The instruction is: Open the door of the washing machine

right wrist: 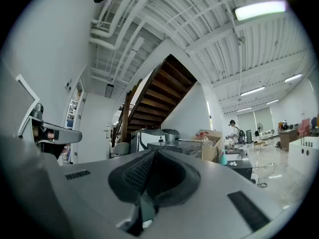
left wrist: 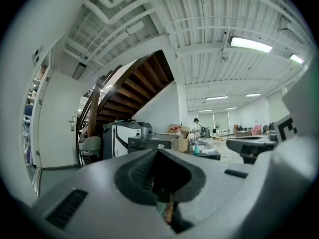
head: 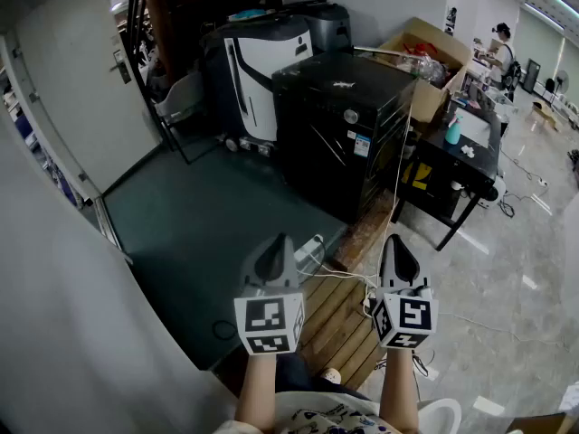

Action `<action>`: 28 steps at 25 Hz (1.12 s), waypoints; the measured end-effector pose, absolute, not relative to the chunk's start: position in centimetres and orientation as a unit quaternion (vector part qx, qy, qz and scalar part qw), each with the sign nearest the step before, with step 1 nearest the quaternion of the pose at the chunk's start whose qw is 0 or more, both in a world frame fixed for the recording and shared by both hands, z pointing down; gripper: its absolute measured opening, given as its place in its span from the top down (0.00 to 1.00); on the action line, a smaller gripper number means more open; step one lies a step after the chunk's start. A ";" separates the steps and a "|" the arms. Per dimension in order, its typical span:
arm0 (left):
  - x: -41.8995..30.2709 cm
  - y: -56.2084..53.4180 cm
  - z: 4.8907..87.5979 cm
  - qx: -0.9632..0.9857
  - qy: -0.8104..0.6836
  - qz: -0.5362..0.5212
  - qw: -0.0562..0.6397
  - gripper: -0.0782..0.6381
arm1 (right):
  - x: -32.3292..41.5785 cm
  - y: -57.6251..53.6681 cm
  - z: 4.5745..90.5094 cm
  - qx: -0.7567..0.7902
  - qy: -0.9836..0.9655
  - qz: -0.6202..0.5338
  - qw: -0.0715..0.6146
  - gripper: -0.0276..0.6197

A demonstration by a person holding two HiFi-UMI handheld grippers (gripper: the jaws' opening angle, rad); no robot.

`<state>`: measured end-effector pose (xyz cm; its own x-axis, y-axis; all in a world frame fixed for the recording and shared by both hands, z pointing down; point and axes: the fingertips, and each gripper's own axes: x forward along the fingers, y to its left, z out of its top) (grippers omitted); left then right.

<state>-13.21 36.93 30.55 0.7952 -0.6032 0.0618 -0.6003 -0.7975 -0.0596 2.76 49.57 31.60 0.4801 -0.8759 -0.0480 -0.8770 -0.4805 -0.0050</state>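
While the head view looked steeply down, the L gripper (head: 279,253) and R gripper (head: 396,253) were out front side by side, level, each w/ jaws pressed together and nothing in them. Marker cubes faced the camera. Ahead of both, well apart from the tips, sat the black boxy washing machine (head: 339,129). Its front door (head: 321,165) looked shut, stickers near the top corner. Behind it stood a white-and-black appliance (head: 258,70), and to its right a cardboard box (head: 425,61) and a black table (head: 461,165) w/ a teal bottle (head: 452,132) on it. Cables (head: 339,274) ran over wooden planks (head: 339,324) just under the grippers. A person (head: 500,48) stood far off at the back.

Over to the left gripper view: jaws met at a point (left wrist: 158,153), no gap, empty. The washing machine (left wrist: 148,143) showed just above that tip, far off, below a wooden staircase (left wrist: 134,88). The R gripper (left wrist: 249,146) poked in at the right.

Right gripper view: same again, jaws together (right wrist: 154,152), nothing held. The washing machine (right wrist: 174,146) was straight ahead in the distance, w/ the L gripper (right wrist: 52,133) at the left edge.
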 end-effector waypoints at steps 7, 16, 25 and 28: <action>-13.4 37.2 30.8 -0.947 0.320 -0.038 0.016 0.89 | 2.7 50.0 31.8 -0.859 0.511 0.016 0.017 0.93; -13.7 37.4 31.5 -0.945 0.324 -0.044 0.012 0.89 | 2.0 49.6 32.1 -0.842 0.538 0.022 0.011 0.92; -14.3 36.0 32.4 -0.938 0.343 -0.051 0.011 0.89 | 1.4 47.7 33.4 -0.822 0.570 0.000 0.008 0.66; -13.9 34.9 32.9 -0.936 0.347 -0.056 0.008 0.89 | 1.9 46.6 34.0 -0.821 0.571 -0.006 0.005 0.64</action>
<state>-13.93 34.89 32.87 0.7536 -0.6498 0.0993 -0.6480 -0.7597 -0.0537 1.88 46.57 33.98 0.3482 -0.9374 0.0038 -0.9373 -0.3482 -0.0146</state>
